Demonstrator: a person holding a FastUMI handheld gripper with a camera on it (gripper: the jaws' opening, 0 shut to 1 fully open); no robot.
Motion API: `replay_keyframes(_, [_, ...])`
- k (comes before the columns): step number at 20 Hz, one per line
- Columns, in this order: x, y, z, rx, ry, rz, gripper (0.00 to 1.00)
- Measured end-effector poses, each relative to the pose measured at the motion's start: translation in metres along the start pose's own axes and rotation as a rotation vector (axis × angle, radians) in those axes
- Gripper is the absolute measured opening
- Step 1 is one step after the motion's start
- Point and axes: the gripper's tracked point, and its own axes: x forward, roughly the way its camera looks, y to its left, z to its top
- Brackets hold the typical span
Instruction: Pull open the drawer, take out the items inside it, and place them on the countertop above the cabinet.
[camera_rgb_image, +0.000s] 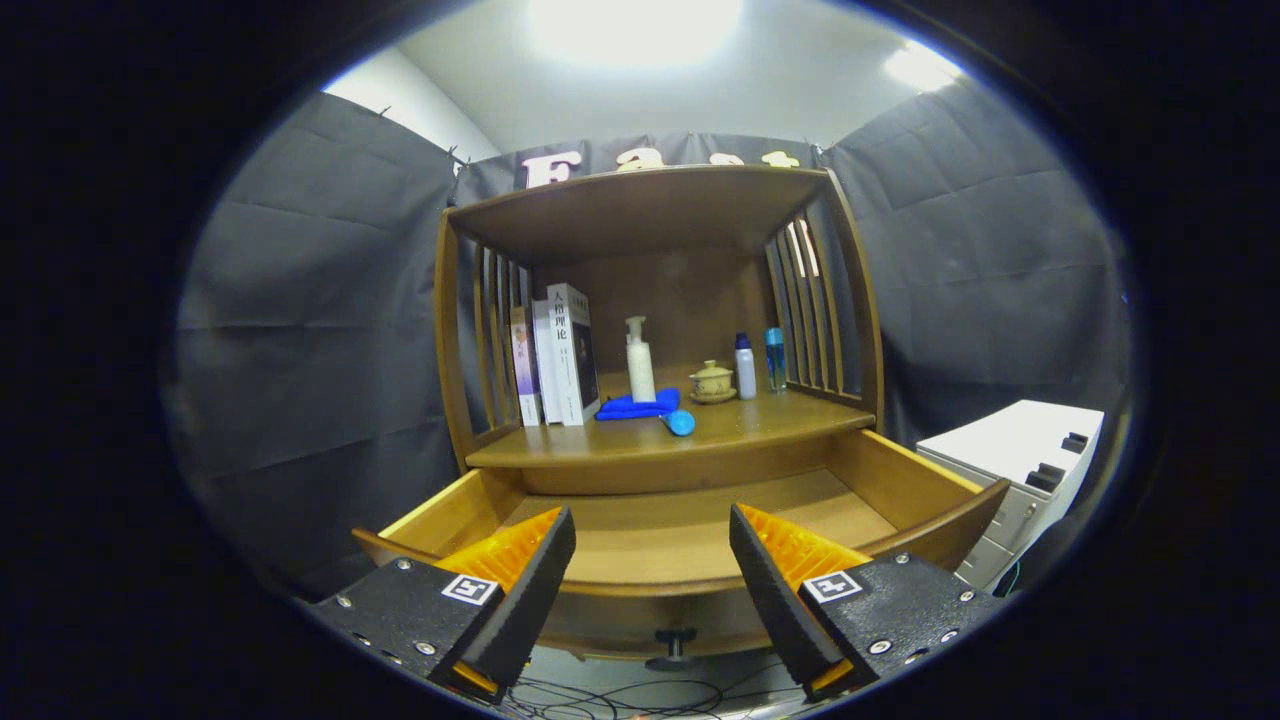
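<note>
Drawer (690, 540) sits pulled open at lower centre of the frame, its visible floor bare, while a blue cloth (636, 406) and a small blue item (680, 423) lie on the surface (770, 420) above it at centre frame. Gripper (652, 570), at the bottom of the frame, has its fingers spread wide and holding nothing, just short of the drawer front with its knob (674, 640) below. Judged nearly complete: inspect the hidden near corners, and keep the fingers clear of the front edge.
</note>
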Motion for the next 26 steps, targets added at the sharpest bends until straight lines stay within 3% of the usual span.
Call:
replay_keyframes(13, [-0.005, -0.007, -0.068, -0.113, 0.072, -0.064, 0.95])
replay_keyframes(20, [0.004, -0.013, -0.063, -0.131, 0.06, -0.035, 0.96])
replay_keyframes(26, [0.047, -0.016, -0.058, -0.082, 0.059, -0.02, 0.95])
